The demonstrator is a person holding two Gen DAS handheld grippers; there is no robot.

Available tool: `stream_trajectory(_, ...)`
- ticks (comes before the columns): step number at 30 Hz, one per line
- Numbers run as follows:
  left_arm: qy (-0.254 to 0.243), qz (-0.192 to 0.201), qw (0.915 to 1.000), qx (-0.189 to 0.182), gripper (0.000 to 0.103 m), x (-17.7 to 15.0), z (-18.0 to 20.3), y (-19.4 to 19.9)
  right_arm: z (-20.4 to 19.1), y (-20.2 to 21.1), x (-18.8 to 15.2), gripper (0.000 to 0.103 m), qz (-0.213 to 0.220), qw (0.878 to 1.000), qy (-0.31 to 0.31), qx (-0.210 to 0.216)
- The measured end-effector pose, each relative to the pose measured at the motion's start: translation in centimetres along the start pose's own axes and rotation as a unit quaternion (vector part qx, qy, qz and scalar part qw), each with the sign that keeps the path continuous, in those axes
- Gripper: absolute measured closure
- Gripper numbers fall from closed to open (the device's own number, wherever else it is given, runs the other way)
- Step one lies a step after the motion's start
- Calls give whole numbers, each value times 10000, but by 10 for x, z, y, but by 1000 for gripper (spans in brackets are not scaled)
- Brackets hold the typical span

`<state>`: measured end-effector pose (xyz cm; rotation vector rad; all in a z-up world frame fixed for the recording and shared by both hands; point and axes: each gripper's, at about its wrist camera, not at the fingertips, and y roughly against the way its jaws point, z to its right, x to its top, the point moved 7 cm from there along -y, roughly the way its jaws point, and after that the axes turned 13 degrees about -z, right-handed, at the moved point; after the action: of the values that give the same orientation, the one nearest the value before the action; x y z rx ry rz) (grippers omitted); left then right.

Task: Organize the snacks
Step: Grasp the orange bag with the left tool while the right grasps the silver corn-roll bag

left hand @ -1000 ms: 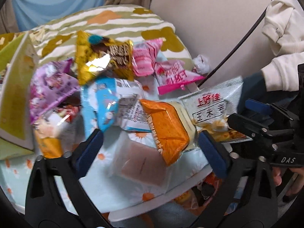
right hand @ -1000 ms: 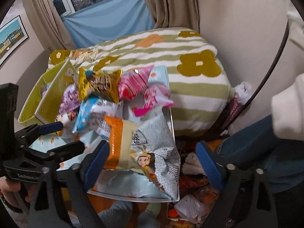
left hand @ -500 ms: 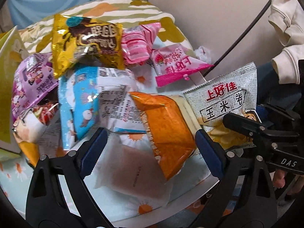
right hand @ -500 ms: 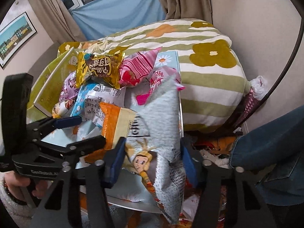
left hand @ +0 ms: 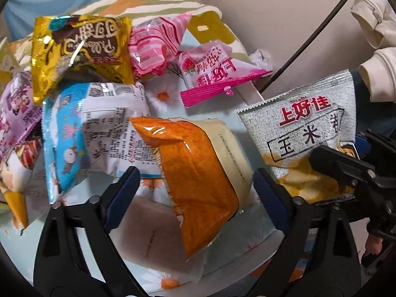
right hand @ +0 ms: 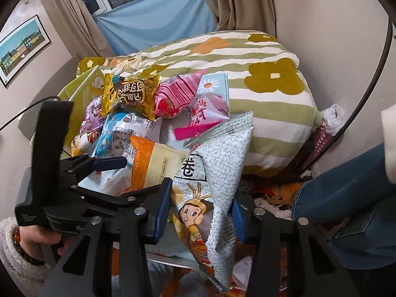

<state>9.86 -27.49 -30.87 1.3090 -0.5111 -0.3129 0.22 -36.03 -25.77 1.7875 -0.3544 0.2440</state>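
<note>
Since 1 second ago, in the left wrist view, the left gripper (left hand: 195,185) has come down closer over the pile, and the orange packet (left hand: 198,173) now fills the space between its blue pads. Its jaws are closing with that packet between them, but the pads do not yet press on it. At 3 o'clock the grey corn-roll bag (left hand: 304,136) stands lifted in the right gripper (left hand: 346,165). At 11 o'clock lies the gold packet (left hand: 81,49), at 12 o'clock 2 pink packets, and at 9 o'clock the blue-and-white packet (left hand: 94,133), all loose on the daisy-print table (left hand: 247,235).

In the right wrist view, the right gripper (right hand: 200,212), wide apart 1 second ago, now pinches the grey bag (right hand: 212,173), which is creased and raised at the table's near edge; its jaws are closing further on it. The left gripper (right hand: 111,163) sits at 9 o'clock over the pile.

Judging from this, sorting has barely begun: 1 bag is in hand, a 2nd is about to be taken, and the rest remain heaped. A yellow-green box (right hand: 84,91) at 10 o'clock may be their destination.
</note>
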Motion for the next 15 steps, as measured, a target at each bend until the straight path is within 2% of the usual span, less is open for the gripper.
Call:
stream_trajectory(7, -13, -145, 9998, -109, 23, 2, 8, -11, 2, 0, 0, 63, 14, 10000, 20, 51)
stream_trajectory(11, -38, -167, 9998, -141, 38, 3, 11, -11, 3, -1, 1, 63, 0, 10000, 25, 63)
stream_trajectory(15, -91, -183, 9998, -82, 43, 8, 17, -13, 3, 0, 1, 63, 1, 10000, 17, 68)
